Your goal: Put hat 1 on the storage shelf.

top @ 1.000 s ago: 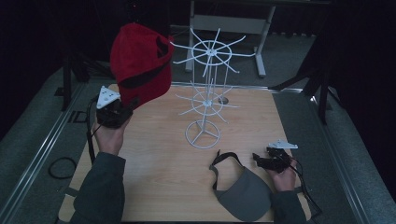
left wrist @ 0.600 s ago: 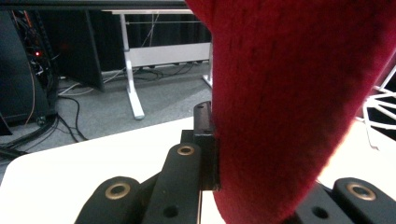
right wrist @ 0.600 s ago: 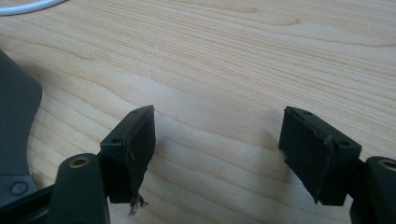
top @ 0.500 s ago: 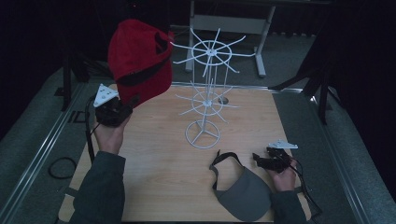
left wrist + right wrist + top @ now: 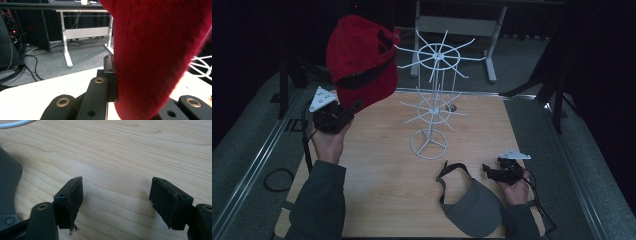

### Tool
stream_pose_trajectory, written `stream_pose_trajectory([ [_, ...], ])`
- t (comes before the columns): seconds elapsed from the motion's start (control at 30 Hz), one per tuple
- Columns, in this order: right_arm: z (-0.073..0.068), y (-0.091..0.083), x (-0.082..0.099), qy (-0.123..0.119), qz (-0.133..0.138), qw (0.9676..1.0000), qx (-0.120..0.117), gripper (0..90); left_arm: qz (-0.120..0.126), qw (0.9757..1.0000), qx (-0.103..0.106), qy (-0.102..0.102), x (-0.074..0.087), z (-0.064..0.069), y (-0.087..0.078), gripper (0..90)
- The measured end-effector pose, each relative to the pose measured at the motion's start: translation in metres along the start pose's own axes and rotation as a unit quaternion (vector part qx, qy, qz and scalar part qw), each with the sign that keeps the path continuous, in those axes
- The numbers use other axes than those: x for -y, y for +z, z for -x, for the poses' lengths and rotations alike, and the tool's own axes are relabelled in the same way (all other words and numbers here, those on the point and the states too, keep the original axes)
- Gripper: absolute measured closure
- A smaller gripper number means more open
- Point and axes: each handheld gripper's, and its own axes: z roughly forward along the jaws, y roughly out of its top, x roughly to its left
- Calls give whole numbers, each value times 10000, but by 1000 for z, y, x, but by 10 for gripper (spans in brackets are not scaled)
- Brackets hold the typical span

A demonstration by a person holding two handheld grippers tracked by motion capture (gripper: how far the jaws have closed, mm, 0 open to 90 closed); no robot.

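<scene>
- One red cap is held aloft, clamped by the left gripper, at 10 o'clock from the white rack.
- Right gripper jaws are held apart over the table, beside the grey visor.

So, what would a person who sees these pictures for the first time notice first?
Most striking is the red cap, held up high at the left, above the table edge, by the left hand-held gripper, whose jaws are shut on it. Beside it, in the middle of the wooden table, stands a white wire rack with bare spokes. A grey visor lies flat near the open right hand-held gripper.
</scene>
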Motion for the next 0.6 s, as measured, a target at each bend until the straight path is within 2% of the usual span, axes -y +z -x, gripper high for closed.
stream_pose_trajectory([
  [0.6,0,0,0,-2,-4,10000,0,269,161,9999,64,5,-8,4,-7,858],
])
